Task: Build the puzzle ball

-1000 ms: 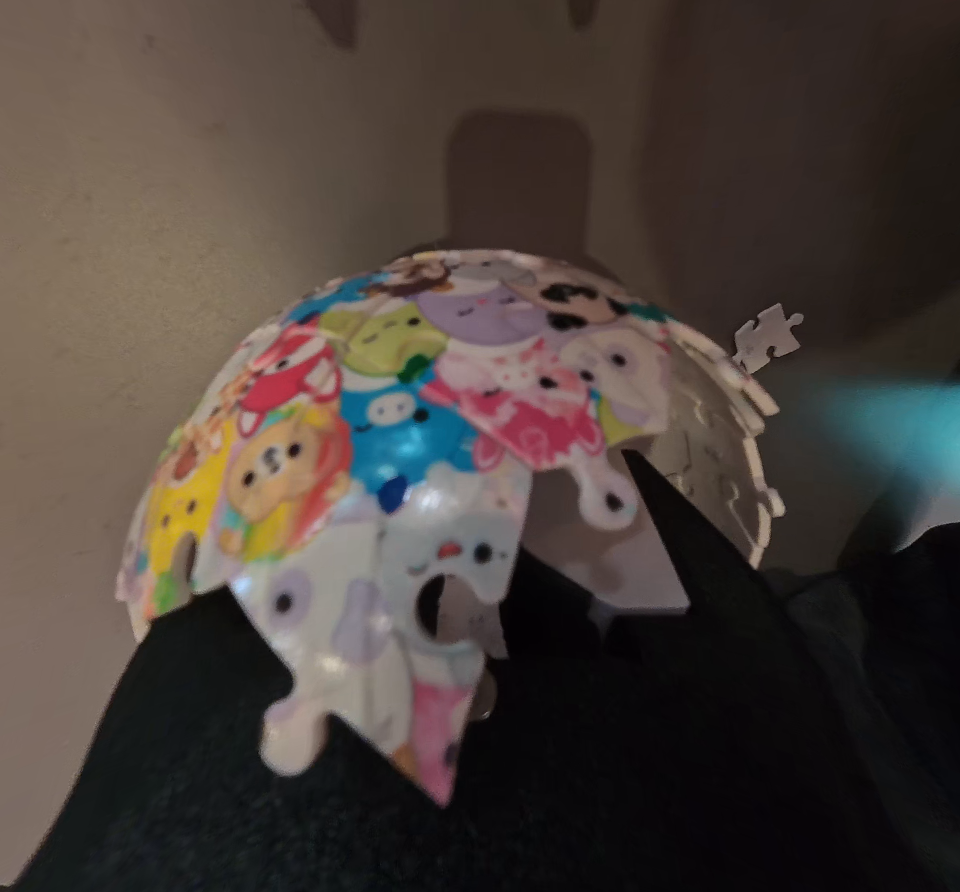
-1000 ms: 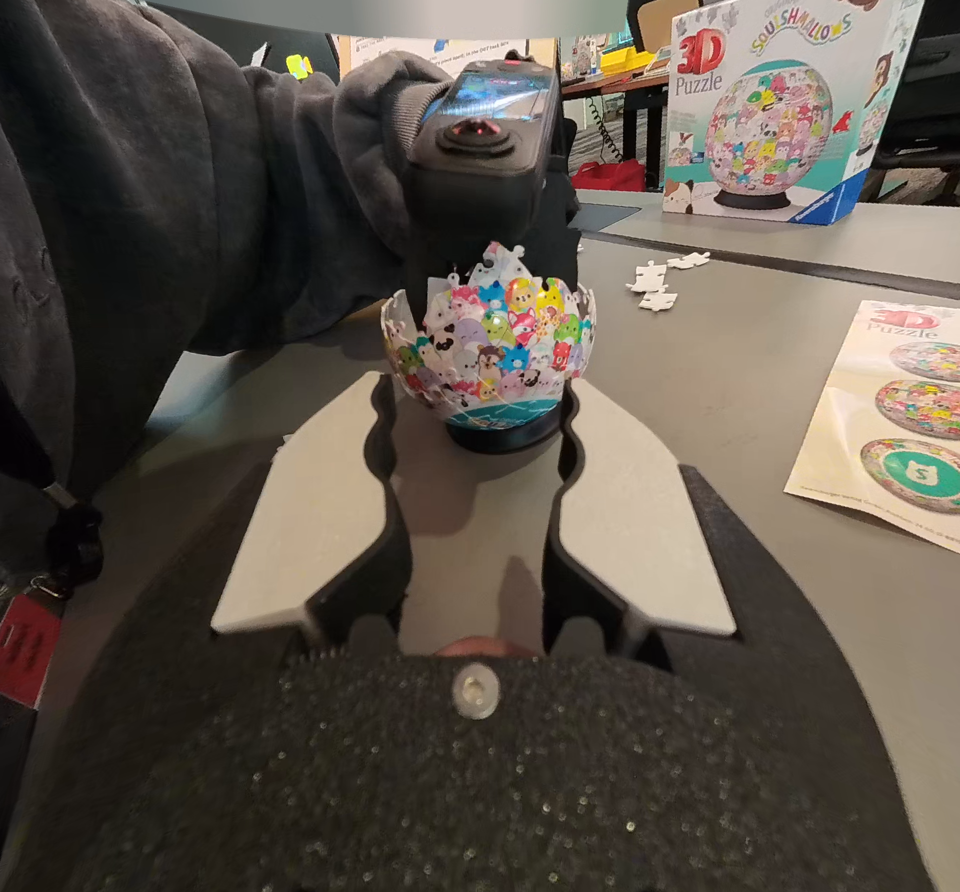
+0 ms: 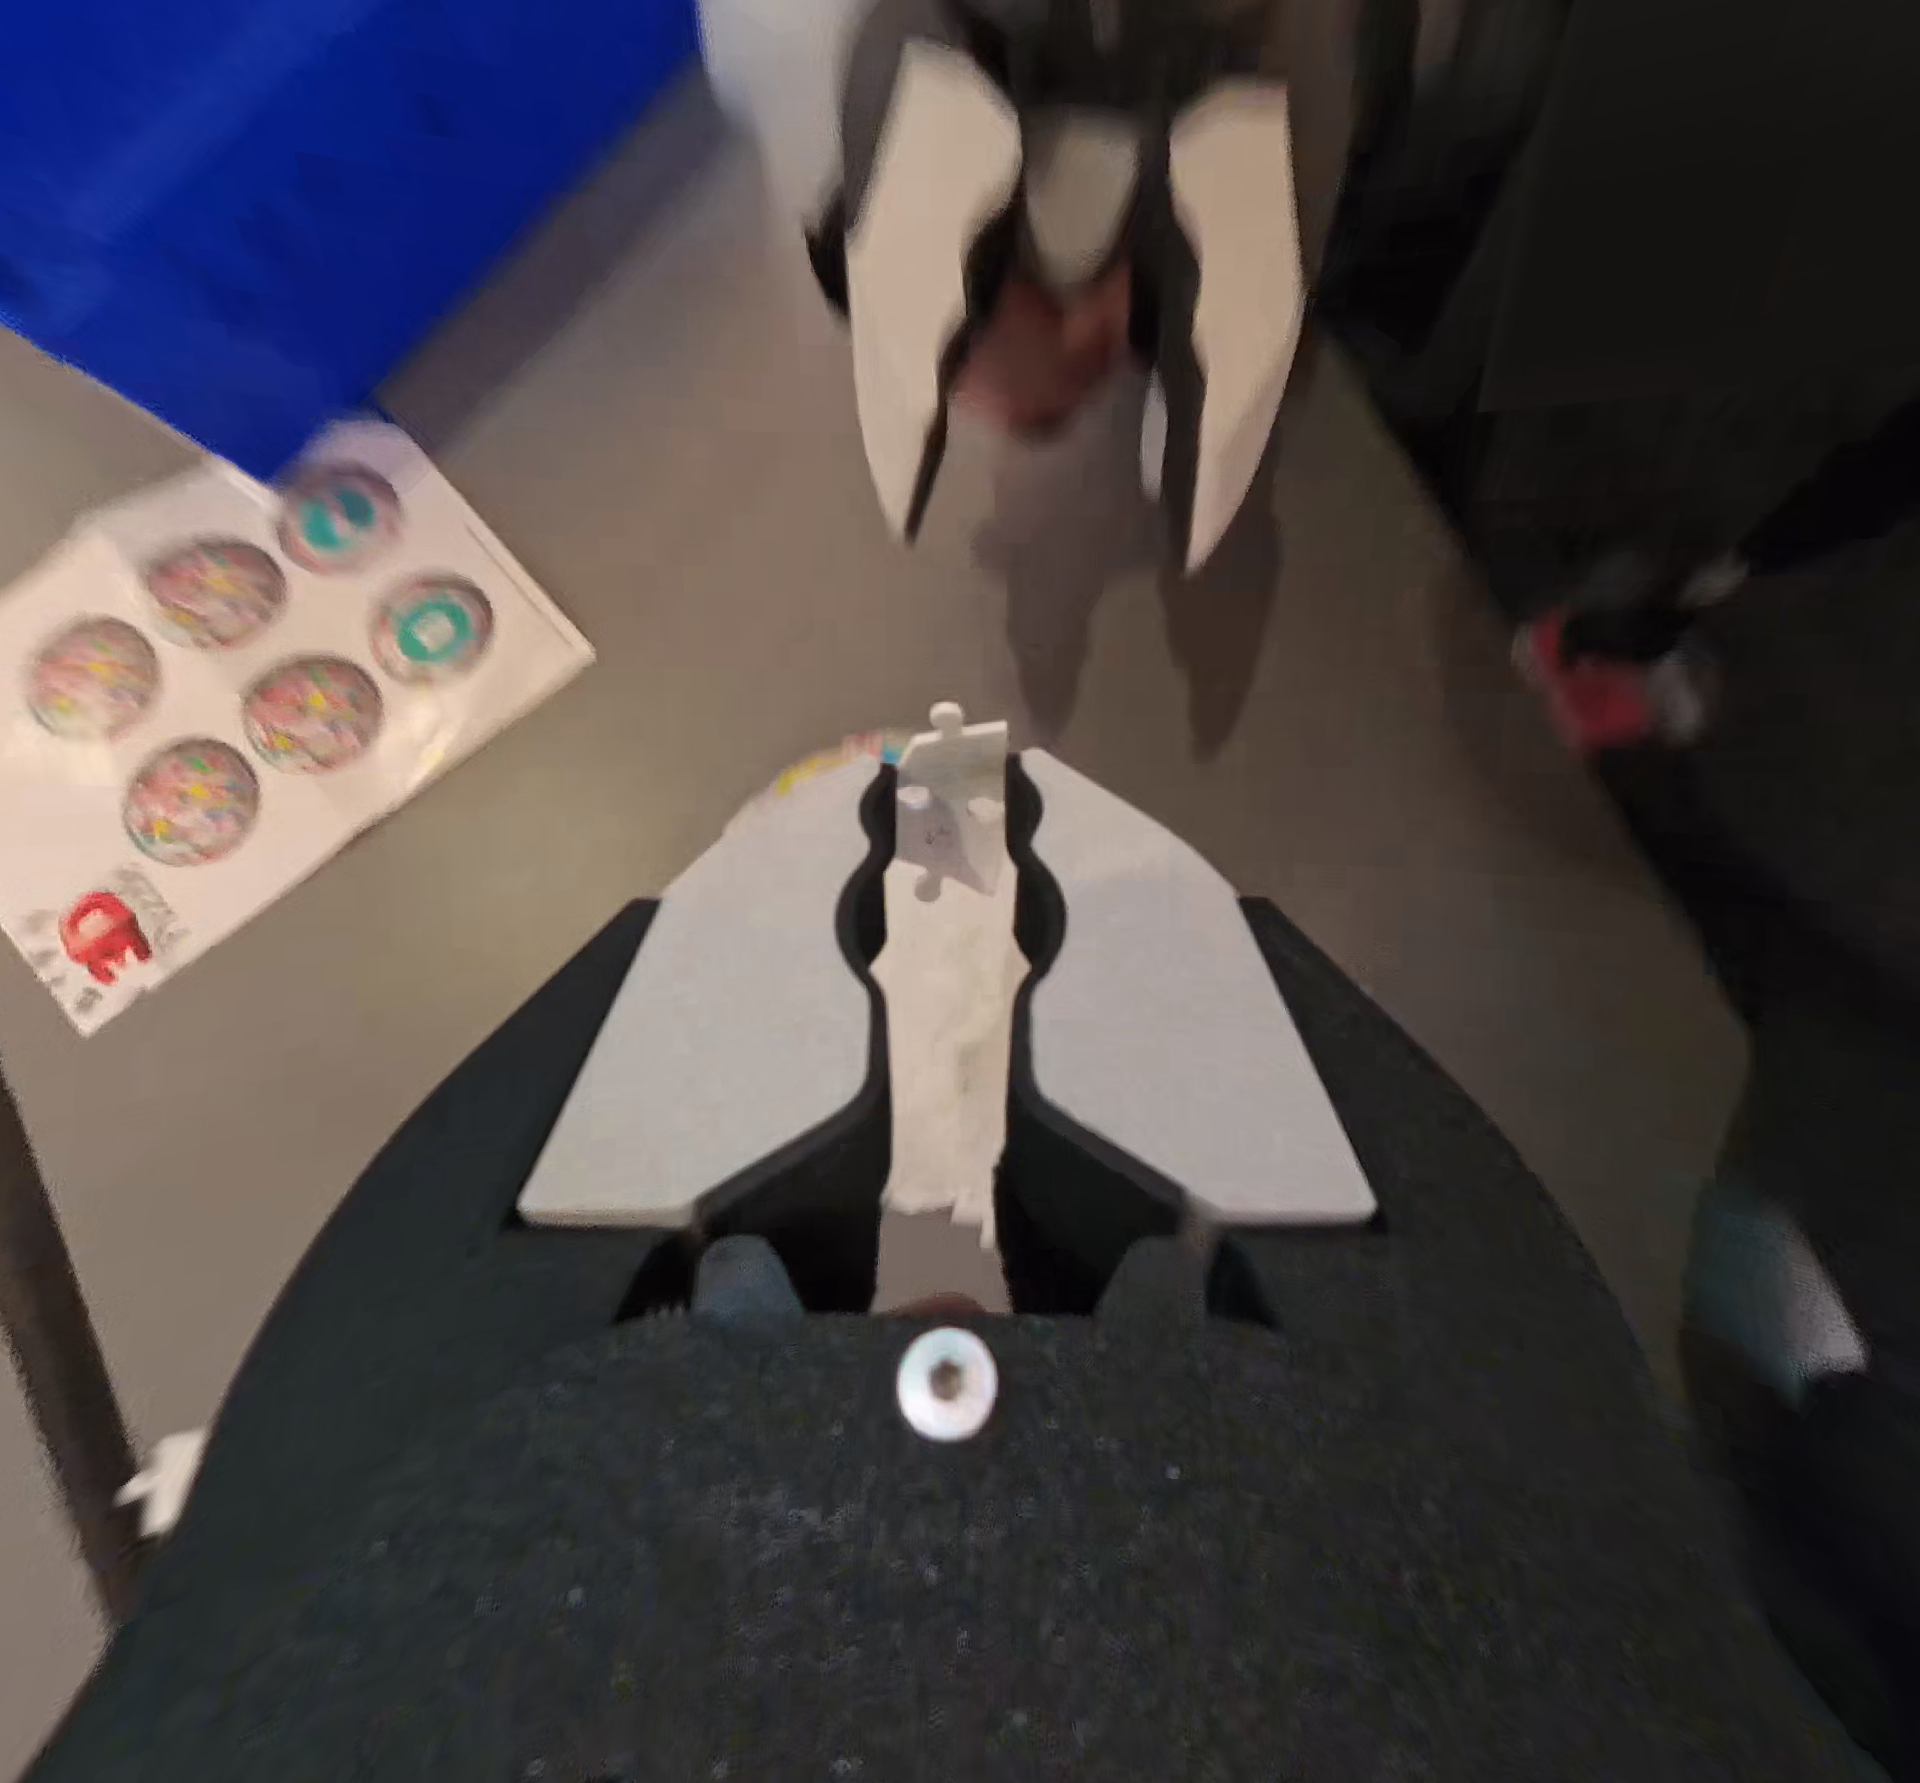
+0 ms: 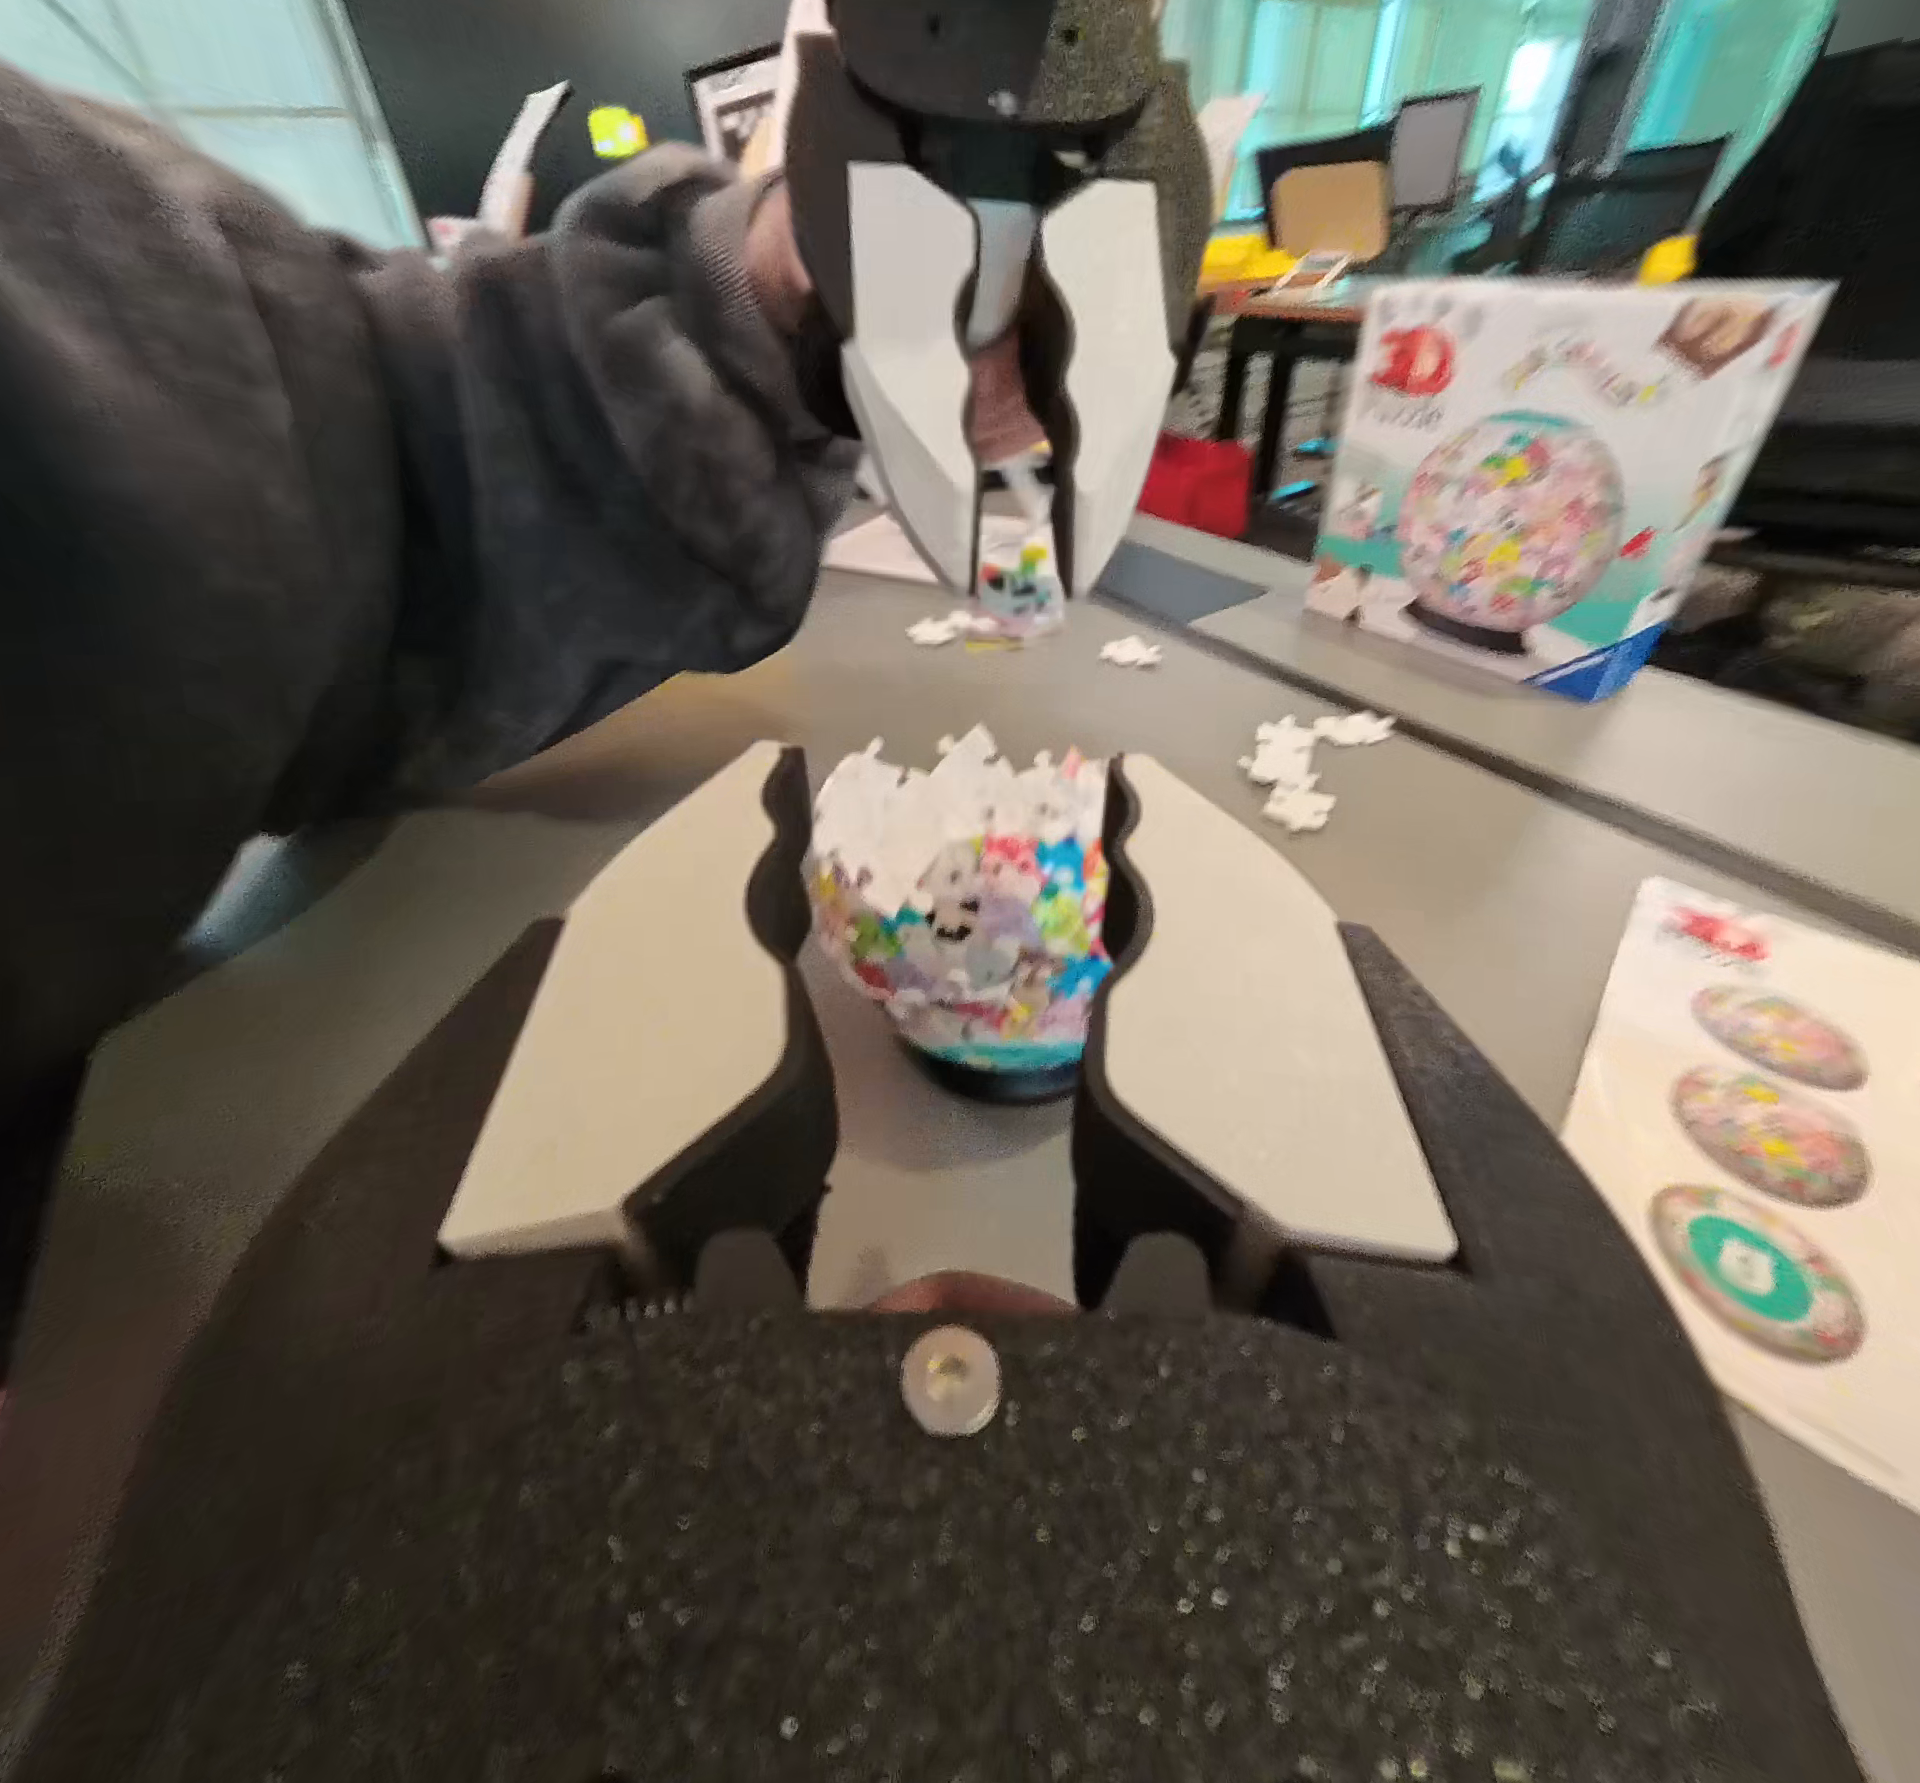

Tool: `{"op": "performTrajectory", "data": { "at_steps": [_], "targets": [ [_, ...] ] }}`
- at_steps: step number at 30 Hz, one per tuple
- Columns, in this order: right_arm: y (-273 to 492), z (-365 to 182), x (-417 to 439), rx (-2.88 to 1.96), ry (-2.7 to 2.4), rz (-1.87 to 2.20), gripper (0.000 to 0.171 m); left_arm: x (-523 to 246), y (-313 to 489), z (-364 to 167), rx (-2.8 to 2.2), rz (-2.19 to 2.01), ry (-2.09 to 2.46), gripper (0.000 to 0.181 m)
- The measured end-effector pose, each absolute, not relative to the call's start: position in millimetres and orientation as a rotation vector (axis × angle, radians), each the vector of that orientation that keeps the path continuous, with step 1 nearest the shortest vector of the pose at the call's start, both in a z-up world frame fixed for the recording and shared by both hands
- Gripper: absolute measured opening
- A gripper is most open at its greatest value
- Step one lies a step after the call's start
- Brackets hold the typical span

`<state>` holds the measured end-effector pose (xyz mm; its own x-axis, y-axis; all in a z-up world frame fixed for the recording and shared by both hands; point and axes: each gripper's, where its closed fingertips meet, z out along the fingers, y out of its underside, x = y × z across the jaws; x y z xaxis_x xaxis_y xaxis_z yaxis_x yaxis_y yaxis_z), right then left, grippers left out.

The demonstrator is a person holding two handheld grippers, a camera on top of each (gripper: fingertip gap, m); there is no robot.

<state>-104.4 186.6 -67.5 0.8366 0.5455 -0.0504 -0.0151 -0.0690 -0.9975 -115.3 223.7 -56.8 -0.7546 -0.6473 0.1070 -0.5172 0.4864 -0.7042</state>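
The half-built puzzle ball (image 4: 956,912), colourful outside and white inside, sits open side up on its dark stand (image 4: 987,1073). My right gripper (image 4: 956,765) is open and empty, low over the table. Its fingers frame the ball, which stands just beyond the tips. My left gripper (image 3: 951,777) is shut on a puzzle piece (image 3: 954,803), white side towards its camera. In the right wrist view the left gripper (image 4: 1023,570) hangs above and behind the ball, with the coloured piece (image 4: 1023,585) at its tips. In the left wrist view the right gripper (image 3: 1049,538) shows blurred and open.
The puzzle box (image 4: 1548,476) stands at the back right. Loose white pieces (image 4: 1299,767) lie on the grey table (image 4: 1455,902) behind the ball. An instruction sheet (image 4: 1766,1162) lies at the right, also seen in the left wrist view (image 3: 239,694). A person's dark sleeve (image 4: 364,486) fills the left. The gap from one gripper's tips to the other's is roughly 5 cm.
My left gripper has lifted off the ball and now hangs higher and farther back, holding a piece. My right gripper has moved closer to the ball.
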Motion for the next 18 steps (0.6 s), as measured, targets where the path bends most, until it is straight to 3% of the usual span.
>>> {"op": "performTrajectory", "data": {
  "at_steps": [7,13,18],
  "targets": [
    [191,-11,-95,-1.39,-0.244,0.04,0.047,-88,215,52,-1.262,-1.991,1.492,0.019],
    [175,15,-102,-1.308,-0.217,-0.029,0.038,-97,212,57,-1.35,-2.392,0.79,0.019],
    [164,21,-106,-1.274,-0.235,-0.059,0.033,-106,196,47,-1.349,-2.566,0.491,0.019]
  ]
}}
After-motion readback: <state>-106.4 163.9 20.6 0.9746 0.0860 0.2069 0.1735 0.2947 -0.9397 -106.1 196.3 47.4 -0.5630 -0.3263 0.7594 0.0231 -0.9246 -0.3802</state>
